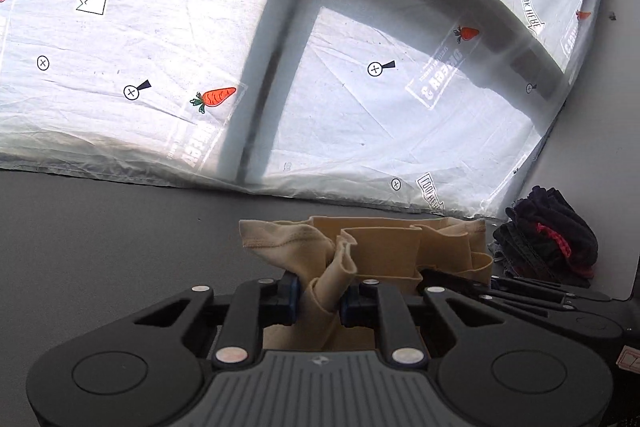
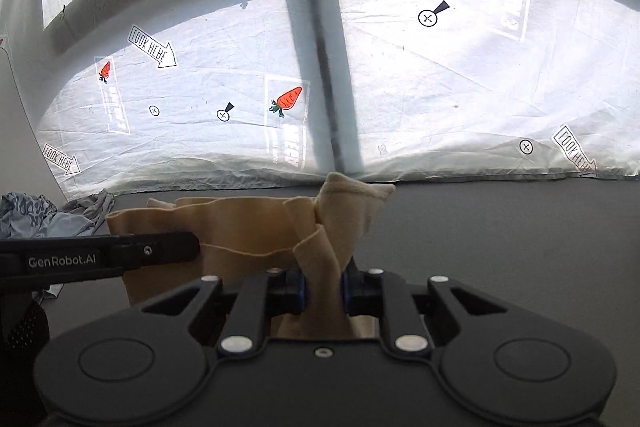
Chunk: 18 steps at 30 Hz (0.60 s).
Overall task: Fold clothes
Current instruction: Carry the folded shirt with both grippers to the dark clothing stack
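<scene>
Dark table [image 1: 120,247], both grippers' jaws clenched on tan garment [image 2: 248,227] — lower half hidden, dark clothes pile [image 1: 548,235] edge-cropped.

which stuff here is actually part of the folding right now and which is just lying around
In the job:
- beige garment, pinched at two spots
- left gripper, shut on it
- right gripper, shut on it

Lying about:
- dark clothes pile with a red bit, at the table's edge
- blue-grey clothes at the other side
- plastic sheet with carrot stickers over the window
</scene>
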{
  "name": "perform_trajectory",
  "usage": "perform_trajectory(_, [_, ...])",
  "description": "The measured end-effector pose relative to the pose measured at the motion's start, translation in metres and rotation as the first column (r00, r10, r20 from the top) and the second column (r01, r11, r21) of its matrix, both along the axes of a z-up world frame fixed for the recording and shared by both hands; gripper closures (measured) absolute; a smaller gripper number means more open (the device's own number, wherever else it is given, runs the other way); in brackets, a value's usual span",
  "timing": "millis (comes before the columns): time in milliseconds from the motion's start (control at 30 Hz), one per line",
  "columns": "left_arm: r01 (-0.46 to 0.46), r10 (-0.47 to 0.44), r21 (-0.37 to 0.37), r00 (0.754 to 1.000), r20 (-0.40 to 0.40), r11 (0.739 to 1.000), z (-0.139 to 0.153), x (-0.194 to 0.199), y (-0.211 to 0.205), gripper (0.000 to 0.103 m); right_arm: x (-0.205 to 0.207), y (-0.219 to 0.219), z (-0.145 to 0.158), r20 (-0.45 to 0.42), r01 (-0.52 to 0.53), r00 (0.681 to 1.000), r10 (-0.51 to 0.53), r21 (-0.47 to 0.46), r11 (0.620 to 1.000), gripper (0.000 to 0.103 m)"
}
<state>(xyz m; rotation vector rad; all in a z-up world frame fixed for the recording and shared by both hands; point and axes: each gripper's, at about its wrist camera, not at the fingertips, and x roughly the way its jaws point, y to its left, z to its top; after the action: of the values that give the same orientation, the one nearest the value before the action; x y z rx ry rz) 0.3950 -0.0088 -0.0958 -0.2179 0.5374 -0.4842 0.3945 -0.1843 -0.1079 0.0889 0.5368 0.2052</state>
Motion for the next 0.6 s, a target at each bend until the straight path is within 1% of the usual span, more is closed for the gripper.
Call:
perform_trajectory(67, [0.054, -0.053, -0.022, 0.998, 0.045, 0.998, 0.016, -0.012, -0.01, 0.084, -0.023, -0.005, 0.021, 0.067, 0.048, 0.997, -0.046, -0.022, 0.999, 0.086])
perform_trajectory(167, [0.146, -0.139, -0.06, 0.984, 0.108, 0.988, 0.038, -0.024, -0.028, 0.084, -0.054, -0.02, 0.051, 0.149, 0.142, 0.979, -0.137, -0.026, 0.99, 0.086])
perform_trajectory(233, [0.217, -0.203, -0.09, 0.969, 0.143, 0.972, 0.052, -0.031, -0.043, 0.084, -0.073, -0.035, 0.069, 0.179, 0.211, 0.962, -0.206, -0.015, 0.977, 0.086])
perform_trajectory(300, [0.285, -0.263, -0.117, 0.949, 0.176, 0.951, 0.063, -0.039, -0.061, 0.084, -0.093, -0.053, 0.086, 0.203, 0.278, 0.941, -0.271, -0.005, 0.961, 0.086])
perform_trajectory(367, [0.342, -0.311, -0.127, 0.927, 0.211, 0.931, 0.072, -0.049, -0.083, 0.084, -0.114, -0.073, 0.099, 0.23, 0.333, 0.918, -0.324, -0.001, 0.943, 0.086])
perform_trajectory(500, [0.399, -0.364, -0.104, 0.897, 0.251, 0.911, 0.083, -0.077, -0.14, 0.084, -0.146, -0.125, 0.115, 0.268, 0.409, 0.877, -0.398, 0.019, 0.913, 0.086])
perform_trajectory(600, [0.421, -0.38, -0.115, 0.885, 0.268, 0.9, 0.086, -0.098, -0.188, 0.084, -0.164, -0.171, 0.118, 0.297, 0.435, 0.855, -0.425, 0.035, 0.9, 0.086])
